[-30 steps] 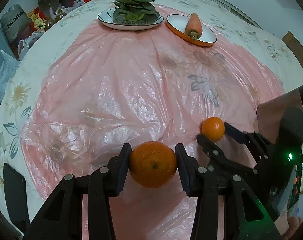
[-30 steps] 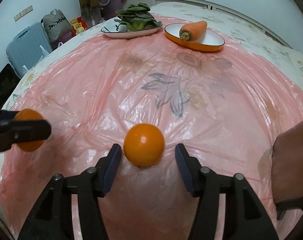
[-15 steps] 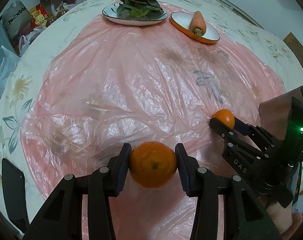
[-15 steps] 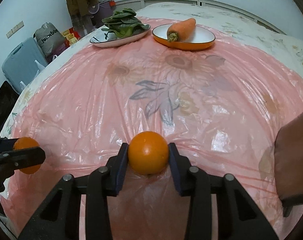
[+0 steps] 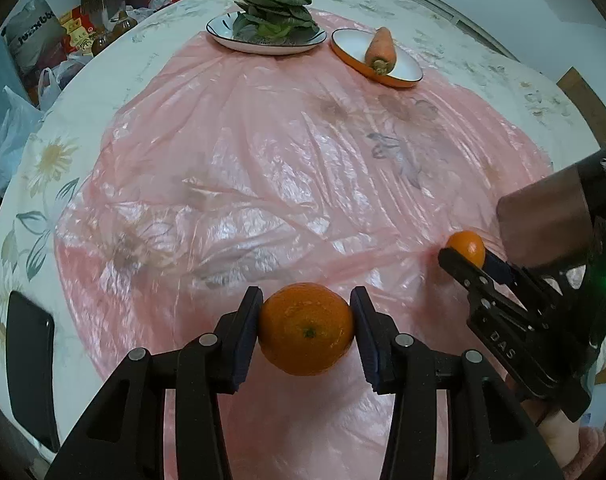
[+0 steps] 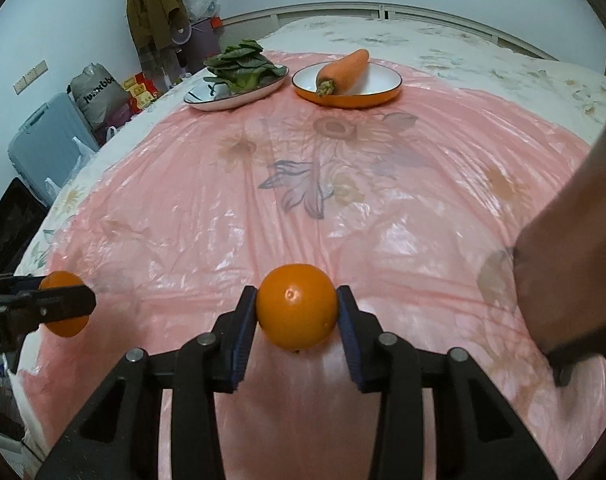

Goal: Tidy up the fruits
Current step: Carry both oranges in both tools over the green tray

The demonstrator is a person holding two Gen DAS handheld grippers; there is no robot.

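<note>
Left gripper (image 5: 306,330) pads clamped on both sides of a mandarin (image 5: 306,328), lifted clear of the pink plastic sheet (image 5: 263,168). Right gripper (image 6: 297,314) likewise pinches a smooth orange (image 6: 297,312) at its sides. Carrot plate (image 6: 383,80) and greens plate (image 6: 207,98) sit near 12 o'clock.

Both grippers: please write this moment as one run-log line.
left gripper: shut on orange | right gripper: shut on second orange | both above pink sheet

Right tongs (image 6: 297,317) clamp a smooth orange (image 6: 297,312) above pink plastic sheet (image 6: 343,208). Far left, left tongs (image 6: 59,306) grip a second orange (image 6: 63,304), apparently. Beyond: greens plate (image 6: 235,88), carrot (image 6: 343,70) in bowl (image 6: 379,84).
</note>
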